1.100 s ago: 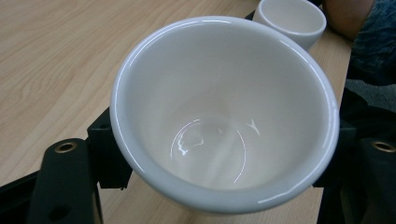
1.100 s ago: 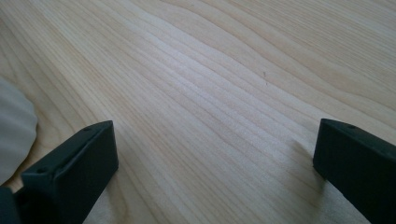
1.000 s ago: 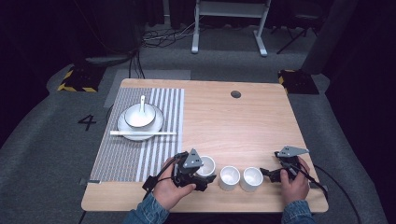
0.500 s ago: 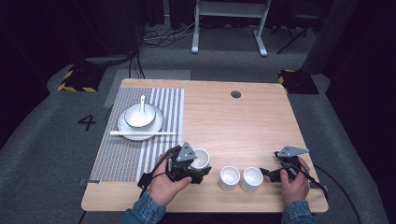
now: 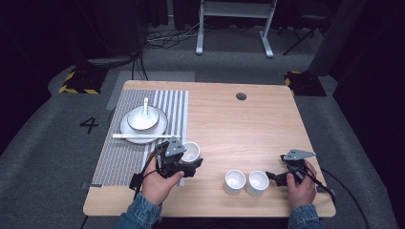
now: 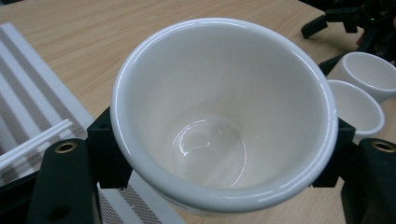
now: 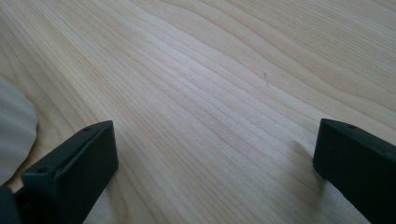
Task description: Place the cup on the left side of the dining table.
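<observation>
High view: left gripper (image 5: 187, 161) clamped on white cup (image 5: 190, 152), w/ cup at striped mat (image 5: 119, 157) edge, near plate (image 5: 143, 125) w/ bowl. Right gripper (image 5: 277, 177) jaws wide apart, empty, just beside two cups (image 5: 246, 182) on table (image 5: 248, 129).

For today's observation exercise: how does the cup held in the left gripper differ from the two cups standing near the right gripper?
The held cup is clamped between the left gripper's jaws beside the striped placemat; the two standing cups rest free on the wooden table. The held cup is alone; the other two touch side by side, with the right gripper open next to them. All three are white, empty and mouth-up.
</observation>
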Available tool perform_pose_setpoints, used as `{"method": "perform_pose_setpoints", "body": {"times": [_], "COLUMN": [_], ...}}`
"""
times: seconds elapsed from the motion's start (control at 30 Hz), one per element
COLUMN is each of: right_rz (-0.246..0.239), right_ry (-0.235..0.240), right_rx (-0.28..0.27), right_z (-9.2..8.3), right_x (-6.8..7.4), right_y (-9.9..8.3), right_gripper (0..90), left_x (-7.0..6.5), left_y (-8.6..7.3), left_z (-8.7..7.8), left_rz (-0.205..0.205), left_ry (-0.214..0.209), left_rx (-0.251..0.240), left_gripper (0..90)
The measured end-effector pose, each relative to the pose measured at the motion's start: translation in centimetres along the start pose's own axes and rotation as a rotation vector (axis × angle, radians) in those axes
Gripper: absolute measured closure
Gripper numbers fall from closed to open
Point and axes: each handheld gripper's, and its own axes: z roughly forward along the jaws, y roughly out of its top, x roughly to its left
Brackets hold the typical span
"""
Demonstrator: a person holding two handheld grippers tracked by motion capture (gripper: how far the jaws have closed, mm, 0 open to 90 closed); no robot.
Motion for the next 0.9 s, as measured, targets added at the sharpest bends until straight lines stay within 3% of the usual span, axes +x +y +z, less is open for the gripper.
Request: {"method": "perform_pose_setpoints", "body": {"times": [0.33,0.47,0.9], "right_rz": [0.0,0.0,0.0], "right_ry": [0.0,0.0,0.0], "right_rx": [0.0,0.0,0.0], "right_z": [0.0,0.0,0.0], "right_x": [0.0,0.0,0.0], "right_y": [0.0,0.0,0.0], "right_gripper": [0.0,0.0,0.0], "left_x": [1.9,2.9,6.0], "left_y": [-0.2,-0.4,-1.5], "left_z": [-1.5,-2.1,-4.1], "left_rz": [-0.052,-0.054,-0.121], "left_ry": [0.086,0.134,0.285], "left_rx": [-0.02,-0.023,-0.047], "left_gripper": [26.6,26.6,26.6]}}
